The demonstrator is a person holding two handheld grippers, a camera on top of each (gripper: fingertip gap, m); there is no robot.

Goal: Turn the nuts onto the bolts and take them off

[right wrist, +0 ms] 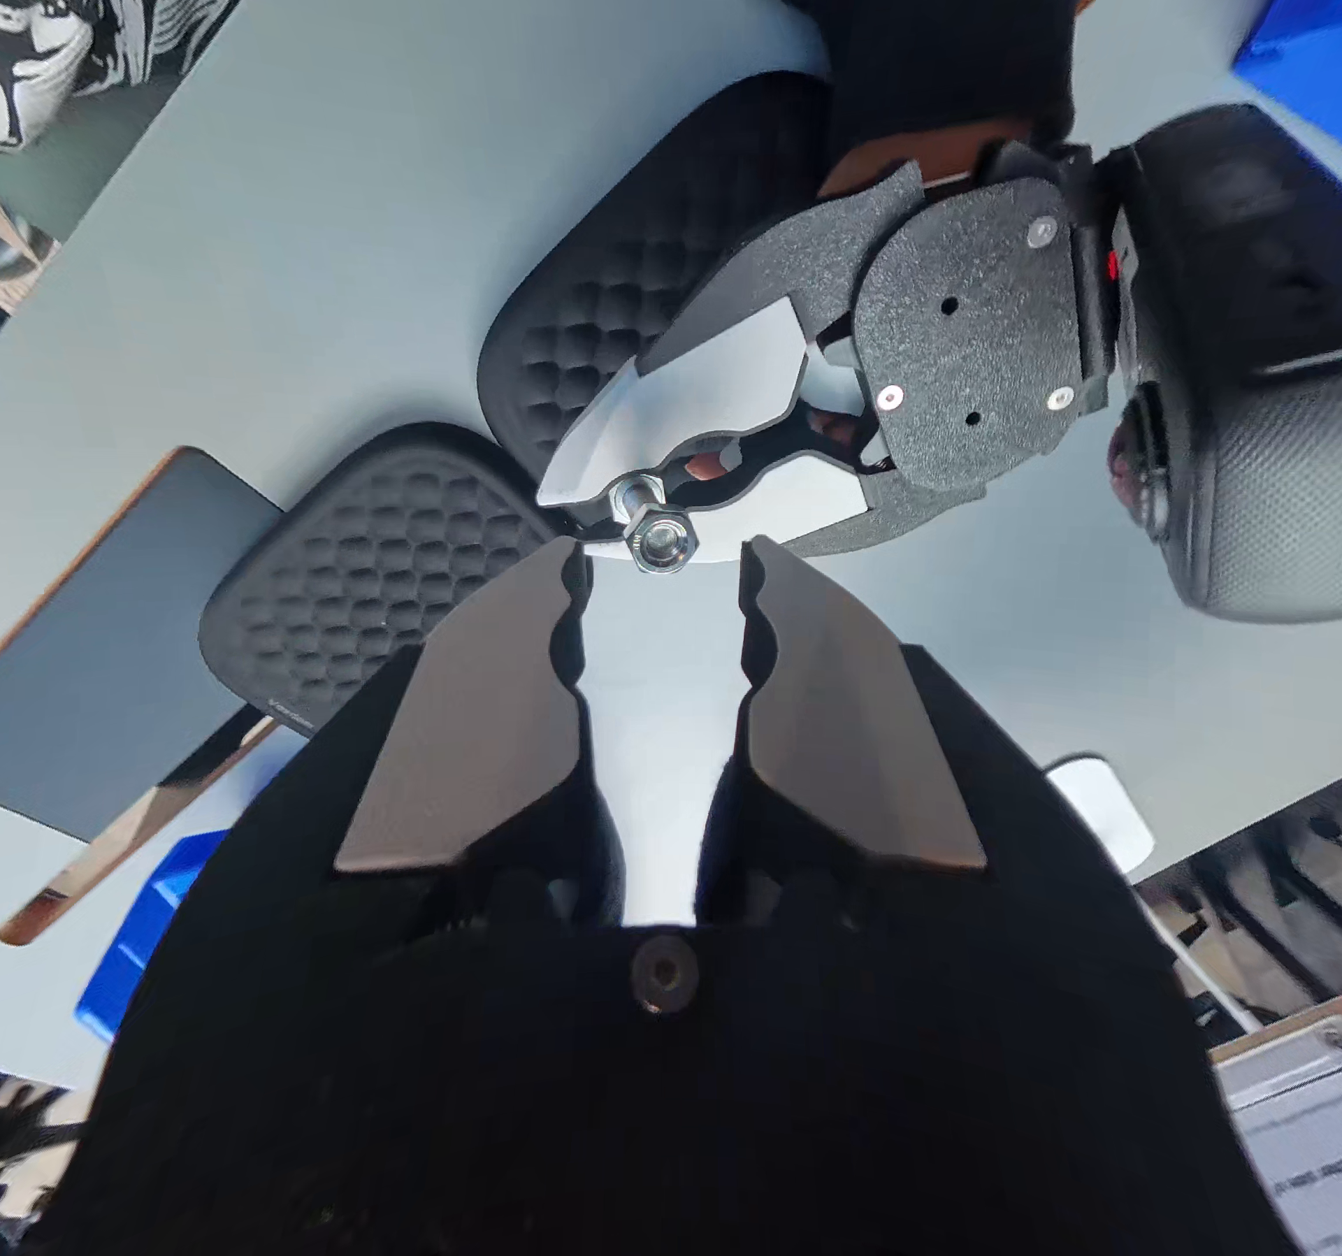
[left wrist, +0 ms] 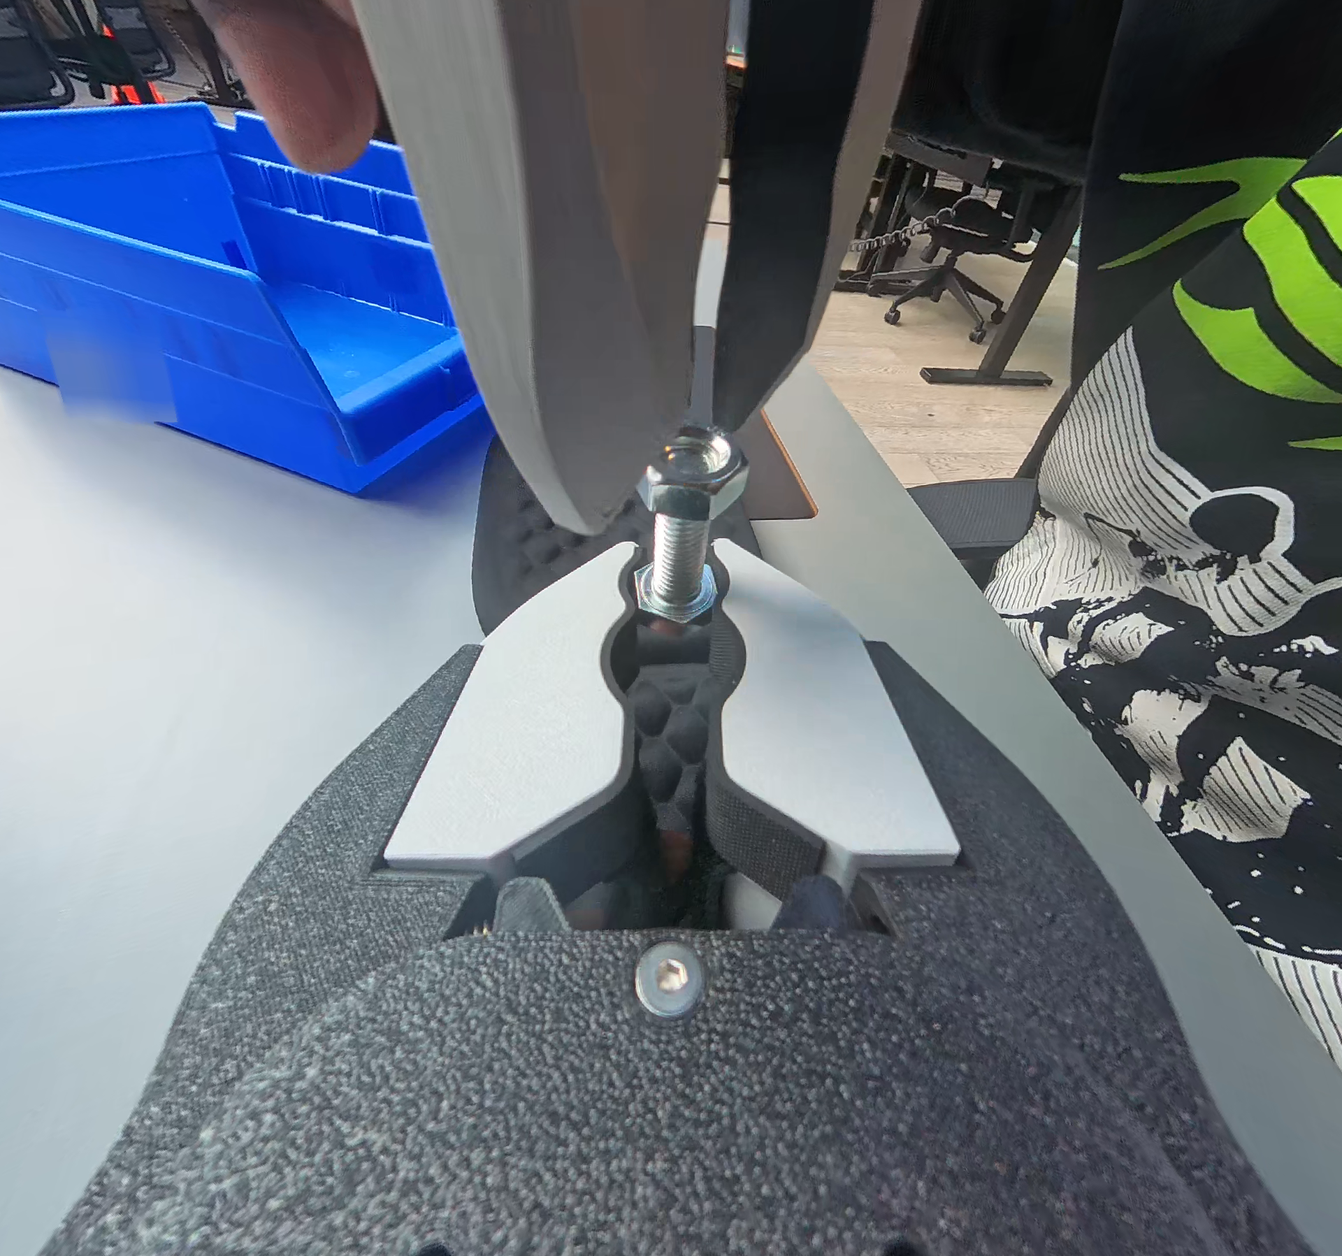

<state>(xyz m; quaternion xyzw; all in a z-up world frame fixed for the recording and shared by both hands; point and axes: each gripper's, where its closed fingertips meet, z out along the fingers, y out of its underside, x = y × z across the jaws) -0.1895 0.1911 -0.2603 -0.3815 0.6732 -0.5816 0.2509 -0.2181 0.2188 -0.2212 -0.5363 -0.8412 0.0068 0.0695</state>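
Left tongs (left wrist: 672,571) clamp bolt (left wrist: 679,560) at its head end, threaded shaft pointing out and up so free end stays reachable. Hex nut (left wrist: 691,477) sits at shaft tip, above tabletop (left wrist: 218,640). Right tongs (right wrist: 661,546) spread, straddling nut from above, likely between turns. Bolt head hidden between left pads; thread engagement unreadable. Blue bin (left wrist: 218,292) interior mostly out of view.

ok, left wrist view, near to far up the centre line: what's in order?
mounting screw → left tongs, shut on the bolt's hex end → bolt thread → nut at the thread's far end → right tongs, open, tips flanking the nut.
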